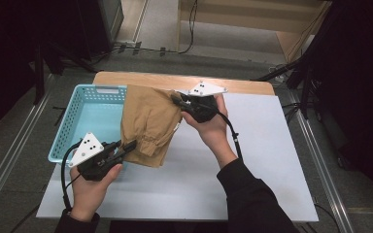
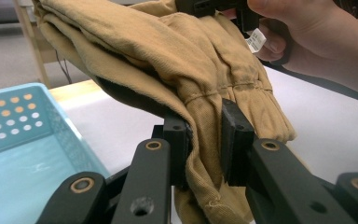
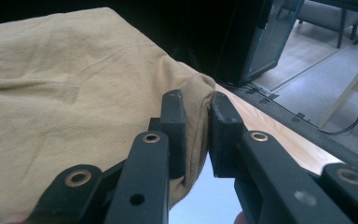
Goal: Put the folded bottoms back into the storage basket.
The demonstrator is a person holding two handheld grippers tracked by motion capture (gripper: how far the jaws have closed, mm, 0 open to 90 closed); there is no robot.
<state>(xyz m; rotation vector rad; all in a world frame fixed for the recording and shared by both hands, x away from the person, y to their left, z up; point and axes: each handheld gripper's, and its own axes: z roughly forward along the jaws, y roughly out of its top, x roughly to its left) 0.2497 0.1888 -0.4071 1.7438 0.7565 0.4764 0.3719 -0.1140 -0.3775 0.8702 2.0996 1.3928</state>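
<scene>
A folded tan garment [image 1: 148,124] hangs between my two grippers, partly over the light blue basket [image 1: 85,121]. My left gripper [image 1: 128,145] is shut on the garment's near cuffed end; in the left gripper view the cloth [image 2: 182,70] is pinched between the black pads [image 2: 235,140]. My right gripper [image 1: 177,100] is shut on the far edge of the garment; in the right gripper view a fold of tan fabric [image 3: 65,93] sits squeezed between its pads [image 3: 173,126]. A white label [image 2: 256,39] shows by the right hand.
The basket stands at the table's left, its rim [image 2: 28,91] close to my left gripper. A white sheet [image 1: 252,160] covers the table, with a wooden edge [image 1: 175,80] at the back. Cables [image 1: 165,48] lie on the floor beyond.
</scene>
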